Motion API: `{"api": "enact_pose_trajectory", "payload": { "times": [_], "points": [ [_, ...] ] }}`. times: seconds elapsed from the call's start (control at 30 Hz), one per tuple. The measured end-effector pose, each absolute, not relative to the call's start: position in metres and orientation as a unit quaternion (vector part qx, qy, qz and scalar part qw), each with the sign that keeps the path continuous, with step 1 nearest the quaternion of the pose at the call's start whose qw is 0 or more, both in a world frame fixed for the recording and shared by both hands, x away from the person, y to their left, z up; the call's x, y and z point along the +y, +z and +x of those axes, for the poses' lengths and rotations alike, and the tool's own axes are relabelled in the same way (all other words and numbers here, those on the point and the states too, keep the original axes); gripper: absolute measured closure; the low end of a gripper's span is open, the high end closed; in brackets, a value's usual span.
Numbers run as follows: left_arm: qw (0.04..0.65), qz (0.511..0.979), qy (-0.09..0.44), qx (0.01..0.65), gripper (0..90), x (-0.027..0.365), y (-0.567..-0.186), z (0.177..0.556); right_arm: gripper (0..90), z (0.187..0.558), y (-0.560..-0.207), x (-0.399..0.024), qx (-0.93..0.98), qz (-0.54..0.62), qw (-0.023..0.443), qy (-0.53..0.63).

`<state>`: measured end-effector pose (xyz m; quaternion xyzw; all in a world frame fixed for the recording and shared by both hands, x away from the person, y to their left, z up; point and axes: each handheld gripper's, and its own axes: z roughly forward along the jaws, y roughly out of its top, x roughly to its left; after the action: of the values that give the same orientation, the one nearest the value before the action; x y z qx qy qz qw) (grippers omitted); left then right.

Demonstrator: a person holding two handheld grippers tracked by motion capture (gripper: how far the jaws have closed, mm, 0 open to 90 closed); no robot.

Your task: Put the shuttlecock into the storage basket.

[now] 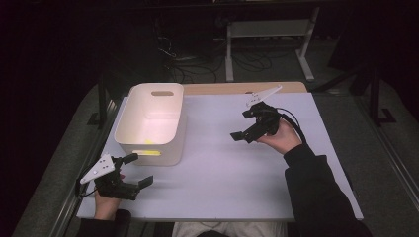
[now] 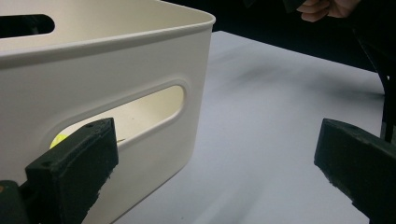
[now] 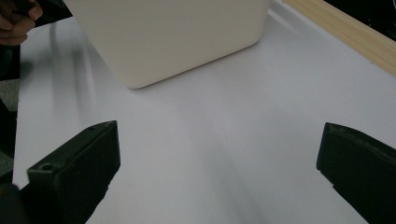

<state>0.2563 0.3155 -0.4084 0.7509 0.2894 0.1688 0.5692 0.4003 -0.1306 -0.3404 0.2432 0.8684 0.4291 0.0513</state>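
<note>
- A lab or test room, set up for recording handling work; dim all round, with light falling on the table alone
- A plain white table (image 1: 222, 168) with a bare wooden strip (image 1: 237, 88) along its far edge; a cream plastic bin (image 1: 150, 123) stands on it
- Behind it, loose black cables (image 1: 197, 64) lie tangled on a grey floor; the white metal frame (image 1: 267, 44) of another stand rises there
- The person's hands hold a left gripper (image 1: 136, 170) and a right gripper (image 1: 243, 129), each with a cable and a grey marker plate
</note>
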Motion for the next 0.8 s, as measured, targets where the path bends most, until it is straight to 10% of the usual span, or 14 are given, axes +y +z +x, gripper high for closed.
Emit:
{"api": "enact_pose_trajectory", "payload": {
  "times": [0.8],
  "points": [
    [0.569,0.751,0.169,0.29,0.0,0.316,-0.408,0.256,0.0,0.388,-0.354,-0.161,0.852,0.263,0.057,0.448]
  ]
}}
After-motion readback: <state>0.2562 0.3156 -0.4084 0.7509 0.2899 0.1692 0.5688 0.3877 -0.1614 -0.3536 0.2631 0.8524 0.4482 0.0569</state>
